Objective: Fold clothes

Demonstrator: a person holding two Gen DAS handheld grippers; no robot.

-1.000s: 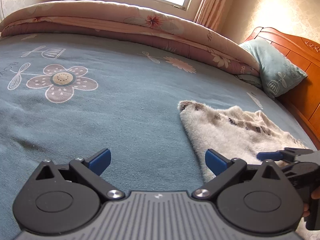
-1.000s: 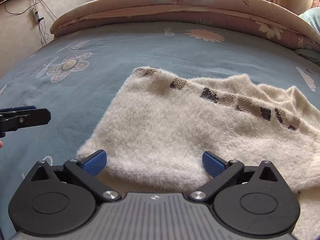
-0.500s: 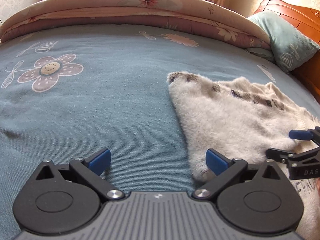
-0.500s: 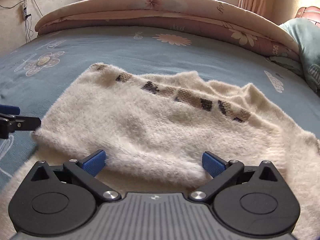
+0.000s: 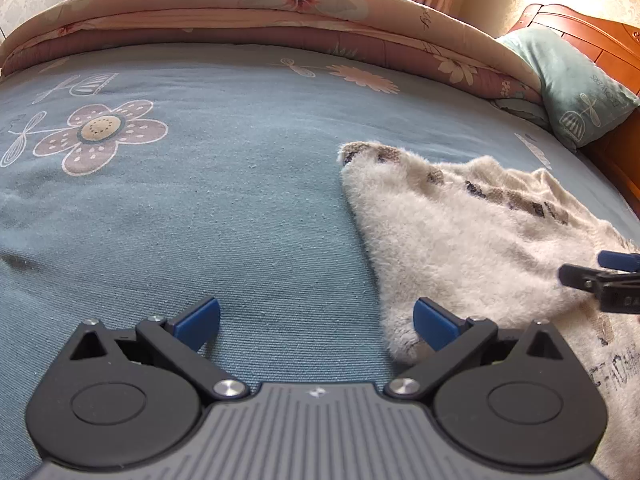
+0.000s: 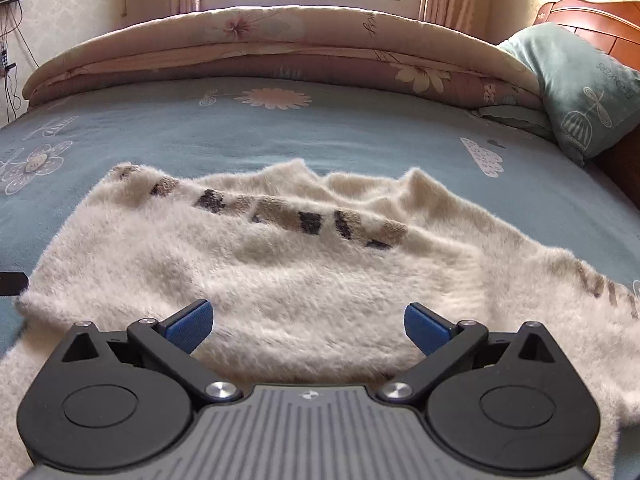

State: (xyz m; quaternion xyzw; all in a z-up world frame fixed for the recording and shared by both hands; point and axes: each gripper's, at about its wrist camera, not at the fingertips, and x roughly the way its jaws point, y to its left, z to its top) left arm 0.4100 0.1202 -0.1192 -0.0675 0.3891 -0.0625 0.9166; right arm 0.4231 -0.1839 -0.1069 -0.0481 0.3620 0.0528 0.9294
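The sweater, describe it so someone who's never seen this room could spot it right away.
On the bed's blue flowered sheet, short of the rolled quilt under the window, lies the sweater. It is fluffy and cream, with a band of brown and black blocks; everything near it is flat printed fabric.

The left gripper is held low with its blue-padded fingers spread wide, nothing between them. The right gripper is likewise splayed wide and empty. In the left wrist view, its tip reaches in from the right edge, seemingly just ahead of the left one.
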